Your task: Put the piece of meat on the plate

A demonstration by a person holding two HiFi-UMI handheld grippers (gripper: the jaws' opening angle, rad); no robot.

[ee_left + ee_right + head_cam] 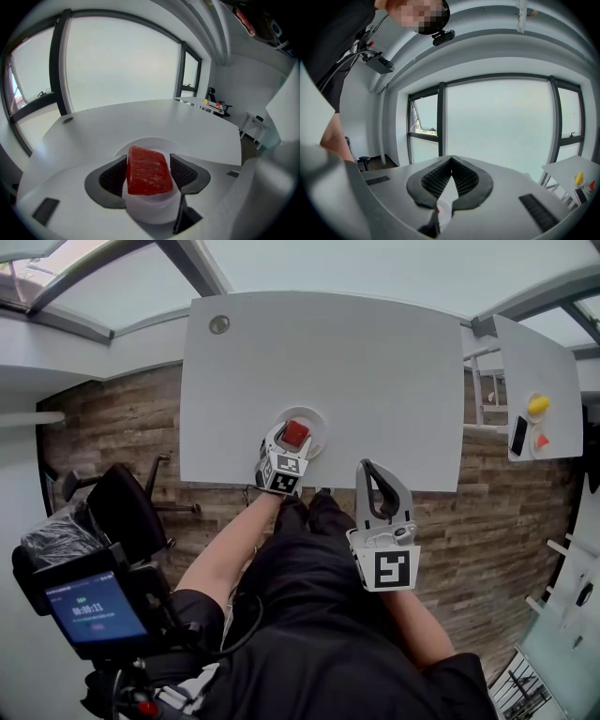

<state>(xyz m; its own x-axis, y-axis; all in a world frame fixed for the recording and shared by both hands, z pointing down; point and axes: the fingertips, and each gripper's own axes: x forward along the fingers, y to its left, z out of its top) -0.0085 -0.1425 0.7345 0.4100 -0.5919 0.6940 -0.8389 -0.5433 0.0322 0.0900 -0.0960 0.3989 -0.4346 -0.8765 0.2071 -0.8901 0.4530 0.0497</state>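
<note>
The piece of meat (147,171) lies on the plate (317,418) at the table's (356,362) near edge, the left gripper (294,437) spread wide beside it to let it rest, while the right gripper (451,164), closed and empty, idles off that edge.

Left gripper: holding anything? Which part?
Apparently nothing: the piece of meat rests on the plate, between the left gripper's parted jaws, which flank its sides without pressing.
</note>
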